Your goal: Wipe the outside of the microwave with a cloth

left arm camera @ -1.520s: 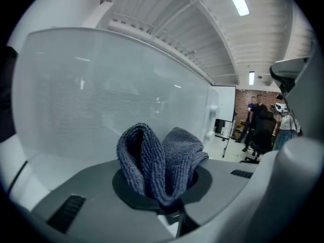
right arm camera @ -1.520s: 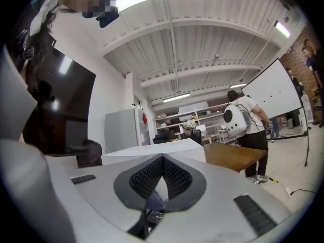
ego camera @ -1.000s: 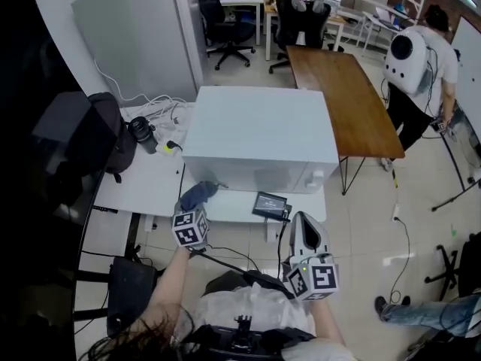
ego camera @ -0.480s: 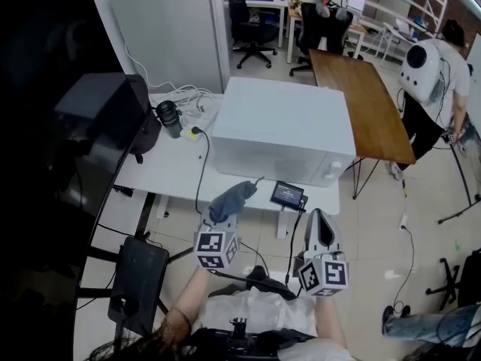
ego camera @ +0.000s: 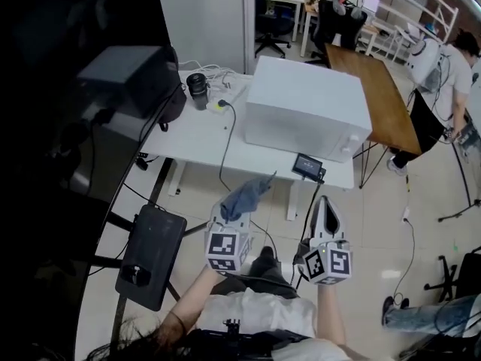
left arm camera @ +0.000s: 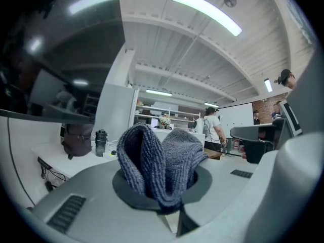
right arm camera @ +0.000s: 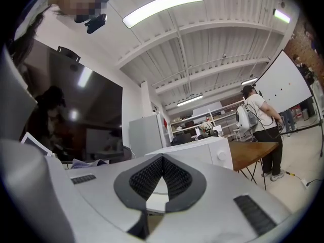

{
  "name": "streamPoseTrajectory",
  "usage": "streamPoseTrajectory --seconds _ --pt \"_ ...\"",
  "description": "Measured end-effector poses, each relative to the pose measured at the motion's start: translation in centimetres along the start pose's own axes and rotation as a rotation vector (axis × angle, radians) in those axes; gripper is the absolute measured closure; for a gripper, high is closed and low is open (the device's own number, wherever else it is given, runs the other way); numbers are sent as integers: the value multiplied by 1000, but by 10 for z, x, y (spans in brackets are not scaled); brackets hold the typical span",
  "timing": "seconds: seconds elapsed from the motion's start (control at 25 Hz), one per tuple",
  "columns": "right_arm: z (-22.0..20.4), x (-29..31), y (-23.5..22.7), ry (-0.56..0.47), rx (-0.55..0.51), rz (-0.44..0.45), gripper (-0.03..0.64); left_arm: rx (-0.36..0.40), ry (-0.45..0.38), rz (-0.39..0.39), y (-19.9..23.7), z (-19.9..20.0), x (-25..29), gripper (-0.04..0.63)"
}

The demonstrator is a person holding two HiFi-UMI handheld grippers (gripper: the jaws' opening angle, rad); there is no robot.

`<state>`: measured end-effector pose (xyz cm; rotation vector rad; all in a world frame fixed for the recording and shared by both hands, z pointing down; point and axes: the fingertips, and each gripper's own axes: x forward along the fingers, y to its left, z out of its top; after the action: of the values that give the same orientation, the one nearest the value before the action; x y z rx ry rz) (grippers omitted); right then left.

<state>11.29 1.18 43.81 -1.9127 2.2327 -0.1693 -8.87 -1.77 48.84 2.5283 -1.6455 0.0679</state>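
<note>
Microwave (ego camera: 308,107): on the white desk (ego camera: 195,138), ahead of both grippers and well apart from them. Its long axis runs crosswise to the grippers' line of reach. The face with the knob is turned toward them.
Cloth (left arm camera: 159,163): grey knit, bunched, standing up out of the left jaws. It touches no part of the microwave.
Left gripper (ego camera: 231,220): jaws pinched on the cloth. The microwave lies ahead and to its right.
Right gripper (ego camera: 325,205): jaws pressed together with nothing between them. The microwave lies almost straight ahead.
Nearer gripper: the right appears better aligned, but only the left carries the cloth.
Governing relation (judgement): the left gripper must travel forward and rightward to lay the cloth on the near face or the top panel. Wiping has not begun.
</note>
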Motion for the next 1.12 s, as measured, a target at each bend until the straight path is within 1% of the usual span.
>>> streamPoseTrajectory --seconds 0.08,0.16,0.2,0.28,0.4,0.52,0.6,0.8,1.0,1.12 --pt "2 -10 10 -1 -8 8 600 -16 5 -1 -2 -1 -11 549" --pt "6 -18 16 -15 -5 19 600 -38 -8 -3 -5 4 -17 549" --pt "7 -21 19 -19 -3 23 600 -38 -19 -6 -8 7 -20 549" --pt "8 -29 20 -17 5 28 600 -11 -39 -15 -16 14 -24 549" --pt "7 -40 20 -1 28 30 600 17 -42 -39 -34 19 -30 549" --pt "5 -50 19 23 40 44 600 -10 -33 -68 -52 20 -35 549" --pt "7 -56 18 35 22 66 600 -23 -33 -65 -60 20 -37 549" --pt "7 -69 15 46 1 105 601 -4 -14 -63 -77 17 -33 549" --pt "7 -82 2 48 29 68 601 10 4 -72 -91 10 -35 549" --pt "4 -84 -1 57 24 71 601 29 14 -72 -94 6 -38 549"
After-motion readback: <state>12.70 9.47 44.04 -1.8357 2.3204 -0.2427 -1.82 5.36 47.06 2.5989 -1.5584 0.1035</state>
